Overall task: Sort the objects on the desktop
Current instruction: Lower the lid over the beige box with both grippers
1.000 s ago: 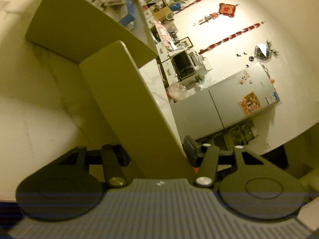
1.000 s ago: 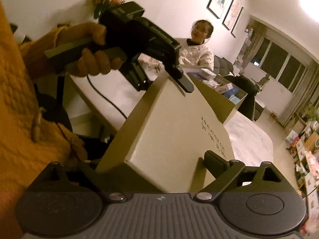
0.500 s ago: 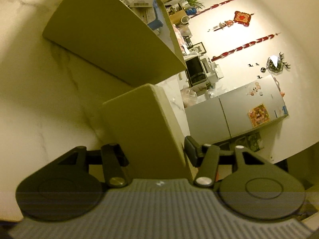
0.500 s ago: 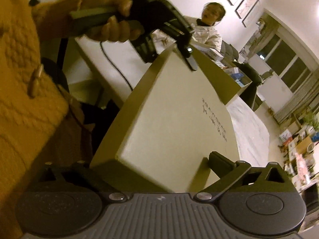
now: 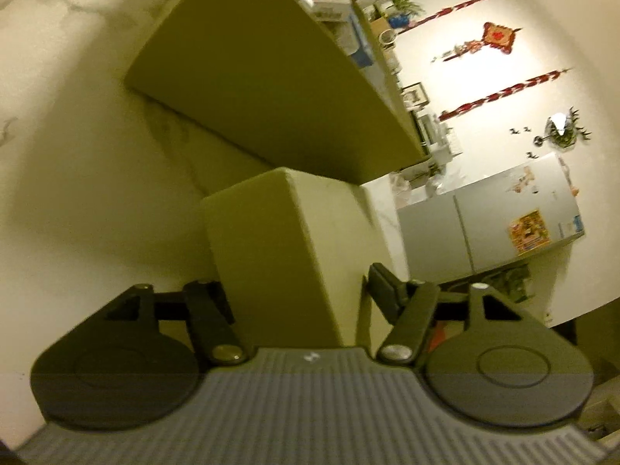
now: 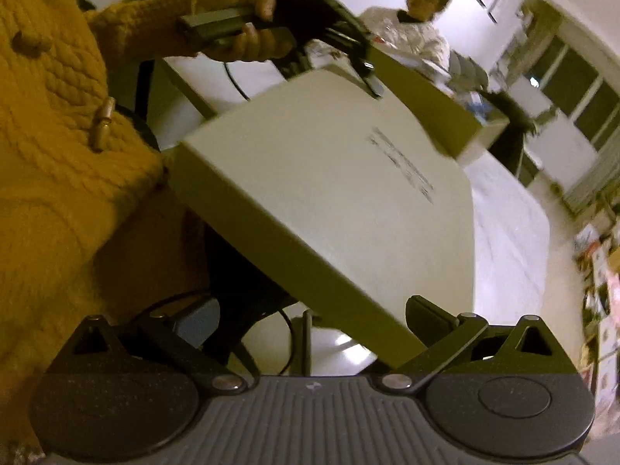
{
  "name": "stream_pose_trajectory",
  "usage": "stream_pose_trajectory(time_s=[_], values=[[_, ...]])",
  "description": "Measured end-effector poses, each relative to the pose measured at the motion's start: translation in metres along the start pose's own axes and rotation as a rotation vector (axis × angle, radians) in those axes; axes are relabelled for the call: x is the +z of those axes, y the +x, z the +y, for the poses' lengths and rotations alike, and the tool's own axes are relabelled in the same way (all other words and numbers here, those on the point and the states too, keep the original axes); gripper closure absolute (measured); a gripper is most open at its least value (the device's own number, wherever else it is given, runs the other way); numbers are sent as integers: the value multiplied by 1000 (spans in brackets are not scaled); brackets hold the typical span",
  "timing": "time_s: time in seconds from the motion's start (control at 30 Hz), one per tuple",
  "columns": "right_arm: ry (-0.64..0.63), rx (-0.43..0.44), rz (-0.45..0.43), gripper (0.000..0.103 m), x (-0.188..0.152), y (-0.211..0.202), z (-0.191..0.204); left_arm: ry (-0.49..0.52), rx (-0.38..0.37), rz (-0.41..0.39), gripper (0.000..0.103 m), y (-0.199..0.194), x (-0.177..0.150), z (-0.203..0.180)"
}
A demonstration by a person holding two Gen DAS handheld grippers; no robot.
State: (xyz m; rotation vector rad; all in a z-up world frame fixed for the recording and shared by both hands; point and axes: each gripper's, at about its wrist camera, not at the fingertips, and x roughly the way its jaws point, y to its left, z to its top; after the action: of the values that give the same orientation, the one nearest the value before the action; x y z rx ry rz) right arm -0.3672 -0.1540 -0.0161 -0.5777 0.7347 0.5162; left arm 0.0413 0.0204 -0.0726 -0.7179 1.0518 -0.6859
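Looking along the left tool (image 5: 298,290), the left wrist view shows one narrow end of the pale box lid (image 5: 286,248) between its two fingers; the jaws are opening, and a gap shows between the lid and the finger (image 5: 383,286) on the picture's right, while the other finger is partly hidden behind the lid, so contact there I cannot tell. Beyond it stands one larger open box (image 5: 271,89) of the same pale colour on the marble tabletop (image 5: 58,155), and the lid's far corner is near the box's near wall. Small cartons lie inside this box, too blurred to count. This view also gives the far wall with red hanging decorations (image 5: 500,35) and a grey cabinet (image 5: 492,228), which the other view does not show.

From the right wrist view, the broad top face of the lid (image 6: 333,201) is seen, with lines of small print on it, and the lid is tilted over the tabletop's near edge. The right tool (image 6: 294,333) has its jaws spread as wide as they go around the lid's near end; whether its pads press on the lid I cannot tell. Only this view shows the person's hand (image 6: 248,31) in a yellow knitted sleeve (image 6: 58,89) holding the left tool (image 6: 368,69) at the lid's far end, and a second person (image 6: 418,27) in white behind the tabletop.

Counted: two tools, one lid, one open box, two persons.
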Motion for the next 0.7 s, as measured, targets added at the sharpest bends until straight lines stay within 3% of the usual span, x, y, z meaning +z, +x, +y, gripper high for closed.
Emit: stream_pose_trajectory(time_s=[0.2, 0.37, 0.6, 0.7], values=[[161, -5, -82, 1, -14, -15, -36, 62, 87, 10, 18, -1, -7, -4], [308, -15, -147, 1, -14, -9, -72, 112, 115, 12, 12, -8, -16, -7], [432, 63, -137, 12, -21, 34, -107, 237, 241, -5, 3, -20, -25, -14], [493, 99, -131, 14, -24, 46, -116, 240, 230, 0, 3, -27, -31, -11]])
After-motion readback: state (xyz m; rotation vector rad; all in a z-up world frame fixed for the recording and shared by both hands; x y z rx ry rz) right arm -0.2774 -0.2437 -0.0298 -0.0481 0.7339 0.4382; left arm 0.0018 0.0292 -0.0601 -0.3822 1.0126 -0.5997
